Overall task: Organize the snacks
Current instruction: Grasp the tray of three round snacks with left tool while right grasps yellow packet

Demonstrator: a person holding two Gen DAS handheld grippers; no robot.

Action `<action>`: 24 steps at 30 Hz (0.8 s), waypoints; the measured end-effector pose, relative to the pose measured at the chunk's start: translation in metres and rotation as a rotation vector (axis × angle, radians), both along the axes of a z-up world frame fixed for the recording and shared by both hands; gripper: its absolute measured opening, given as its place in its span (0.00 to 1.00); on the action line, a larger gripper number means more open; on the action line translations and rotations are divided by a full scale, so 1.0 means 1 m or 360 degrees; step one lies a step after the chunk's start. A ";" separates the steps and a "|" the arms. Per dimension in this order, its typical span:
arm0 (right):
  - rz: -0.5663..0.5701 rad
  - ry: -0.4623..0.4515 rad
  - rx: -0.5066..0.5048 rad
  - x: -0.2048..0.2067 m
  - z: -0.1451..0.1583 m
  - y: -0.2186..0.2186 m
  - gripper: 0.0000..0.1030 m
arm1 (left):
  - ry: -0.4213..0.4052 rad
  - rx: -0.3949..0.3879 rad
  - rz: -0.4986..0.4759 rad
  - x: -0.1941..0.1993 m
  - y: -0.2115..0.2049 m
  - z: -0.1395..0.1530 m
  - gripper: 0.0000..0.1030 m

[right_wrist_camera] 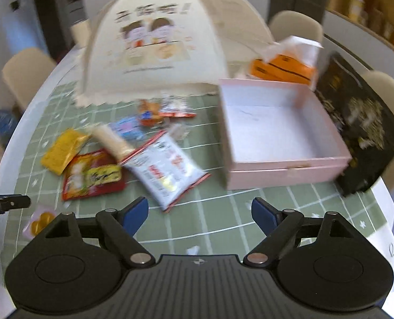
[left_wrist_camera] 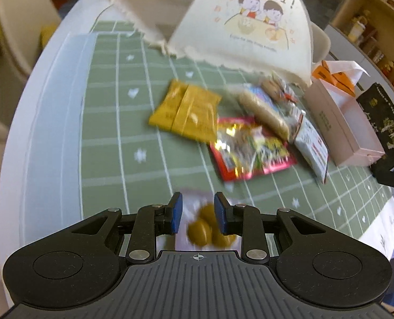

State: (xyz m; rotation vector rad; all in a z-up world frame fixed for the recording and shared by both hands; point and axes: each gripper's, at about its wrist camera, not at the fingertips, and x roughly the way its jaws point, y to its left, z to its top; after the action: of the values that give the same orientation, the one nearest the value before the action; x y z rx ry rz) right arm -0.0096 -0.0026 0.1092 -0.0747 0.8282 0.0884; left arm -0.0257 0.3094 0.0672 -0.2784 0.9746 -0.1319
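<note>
L gripper (left_wrist_camera: 198, 214) sits low over the near edge of the green grid mat (left_wrist_camera: 104, 133), jaws narrowed around a clear pkt of yellow-brown candies (left_wrist_camera: 207, 228); whether the pads actually clamp it cannot be told (blur). R gripper (right_wrist_camera: 200, 214) hovers level above the mat w/ jaws spread wide, holding nothing. White snack bag (right_wrist_camera: 167, 170) lies flat just left of the pink box (right_wrist_camera: 287, 171), long axis diagonal, far-left to near-right.
</note>
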 end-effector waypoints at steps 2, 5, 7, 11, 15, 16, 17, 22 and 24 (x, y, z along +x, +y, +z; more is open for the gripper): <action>0.0058 -0.0004 -0.0055 0.000 -0.006 0.011 0.83 | -0.0002 0.0003 -0.0005 -0.011 -0.005 -0.001 0.29; 0.0139 0.0009 -0.0057 0.002 -0.018 0.023 0.83 | -0.0038 0.0129 -0.0066 -0.019 -0.027 -0.006 0.30; 0.0190 0.0014 -0.0013 0.000 -0.017 0.032 0.83 | -0.0047 0.0280 -0.0099 -0.019 -0.042 -0.012 0.30; 0.0286 -0.0052 -0.0010 -0.008 -0.013 0.042 0.83 | -0.0120 0.0427 -0.0169 -0.021 -0.062 -0.022 0.34; 0.0360 -0.0091 -0.0050 -0.016 -0.012 0.041 0.83 | -0.0104 0.0414 -0.0106 -0.018 -0.062 -0.014 0.35; 0.0368 -0.0093 -0.0050 -0.017 -0.013 0.039 0.83 | -0.0125 0.0411 -0.0099 -0.018 -0.064 -0.011 0.35; 0.0369 -0.0095 -0.0051 -0.018 -0.014 0.036 0.83 | -0.0138 0.0420 -0.0100 -0.017 -0.066 -0.008 0.35; 0.0346 -0.0039 -0.0023 -0.018 -0.025 0.020 0.83 | -0.0079 0.0522 -0.0185 -0.010 -0.088 -0.019 0.35; 0.0342 -0.0031 -0.0016 -0.020 -0.028 0.014 0.83 | -0.0068 0.0561 -0.0276 -0.012 -0.100 -0.025 0.42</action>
State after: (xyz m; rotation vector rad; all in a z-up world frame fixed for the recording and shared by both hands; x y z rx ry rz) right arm -0.0296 0.0117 0.0810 -0.1734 0.7991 0.2853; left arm -0.0374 0.2093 0.0422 0.1327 0.9603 -0.1213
